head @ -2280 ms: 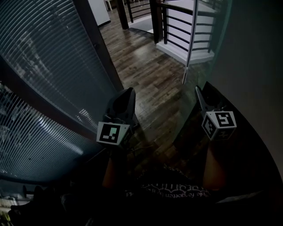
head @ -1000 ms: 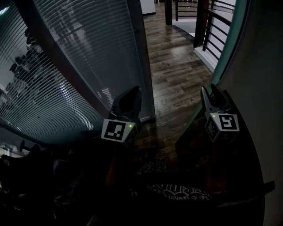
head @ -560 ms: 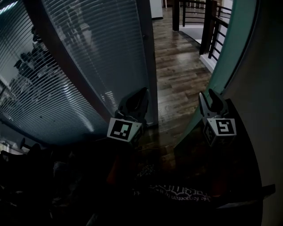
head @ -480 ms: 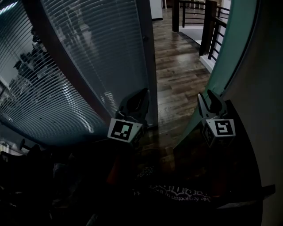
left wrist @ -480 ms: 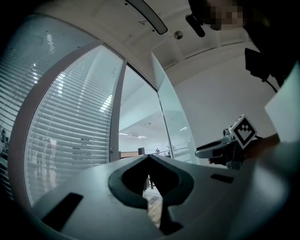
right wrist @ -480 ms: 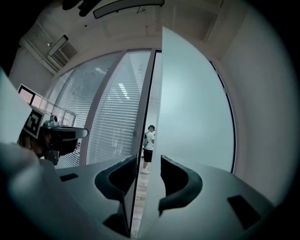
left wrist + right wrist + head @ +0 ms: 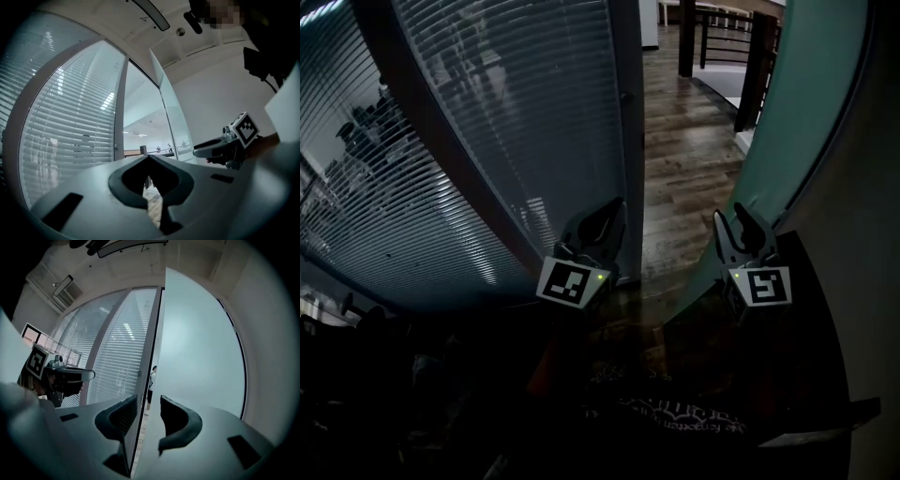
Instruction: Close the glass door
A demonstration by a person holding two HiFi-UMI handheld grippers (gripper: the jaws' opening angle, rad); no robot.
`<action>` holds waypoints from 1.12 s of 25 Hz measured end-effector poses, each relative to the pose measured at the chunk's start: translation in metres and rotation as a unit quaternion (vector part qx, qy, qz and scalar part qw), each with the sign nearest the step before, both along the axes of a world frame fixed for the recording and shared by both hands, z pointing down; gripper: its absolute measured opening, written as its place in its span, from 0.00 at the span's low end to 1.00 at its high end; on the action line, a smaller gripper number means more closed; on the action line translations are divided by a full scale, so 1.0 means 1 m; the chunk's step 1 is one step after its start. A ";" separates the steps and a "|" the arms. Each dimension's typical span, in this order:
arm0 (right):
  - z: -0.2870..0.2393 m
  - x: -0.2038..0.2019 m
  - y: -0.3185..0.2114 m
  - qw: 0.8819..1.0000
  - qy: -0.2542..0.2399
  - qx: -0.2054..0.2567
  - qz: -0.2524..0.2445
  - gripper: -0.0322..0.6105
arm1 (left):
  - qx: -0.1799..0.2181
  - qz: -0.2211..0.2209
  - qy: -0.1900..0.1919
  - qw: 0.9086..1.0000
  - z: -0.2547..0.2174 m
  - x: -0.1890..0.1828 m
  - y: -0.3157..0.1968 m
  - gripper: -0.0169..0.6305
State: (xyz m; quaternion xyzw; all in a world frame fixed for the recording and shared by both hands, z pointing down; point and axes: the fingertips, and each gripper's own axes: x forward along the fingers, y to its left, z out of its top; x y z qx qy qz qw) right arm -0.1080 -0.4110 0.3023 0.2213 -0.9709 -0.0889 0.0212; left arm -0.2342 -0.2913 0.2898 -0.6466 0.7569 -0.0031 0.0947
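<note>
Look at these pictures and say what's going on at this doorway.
A person holds tongs in each hand at a glass door that stands partly open. The right tongs straddle the door's free edge; the pictures do not show whether they pinch it. The left tongs are shut and empty, raised beside the slatted glass wall. A gap onto the wood floor shows between door and wall.

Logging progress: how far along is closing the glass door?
Done: the right gripper, fingers open, straddles the glass door edge. In hand: the door stands ajar, wooden floor showing beside the frame. Left: swing it shut. The left gripper is shut, empty.
</note>
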 end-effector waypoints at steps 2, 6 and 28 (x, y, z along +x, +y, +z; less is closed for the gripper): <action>0.000 -0.010 -0.001 1.000 0.002 0.002 -0.007 0.26 | 0.002 -0.006 0.001 1.000 0.000 -0.007 -0.002 0.03; 0.000 -0.032 -0.006 1.000 0.009 0.010 -0.017 0.26 | 0.007 -0.022 0.000 1.000 -0.003 -0.025 -0.005 0.03; 0.014 -0.133 -0.036 0.999 -0.005 -0.006 -0.049 0.26 | 0.011 -0.052 -0.004 0.999 0.008 -0.107 -0.028 0.03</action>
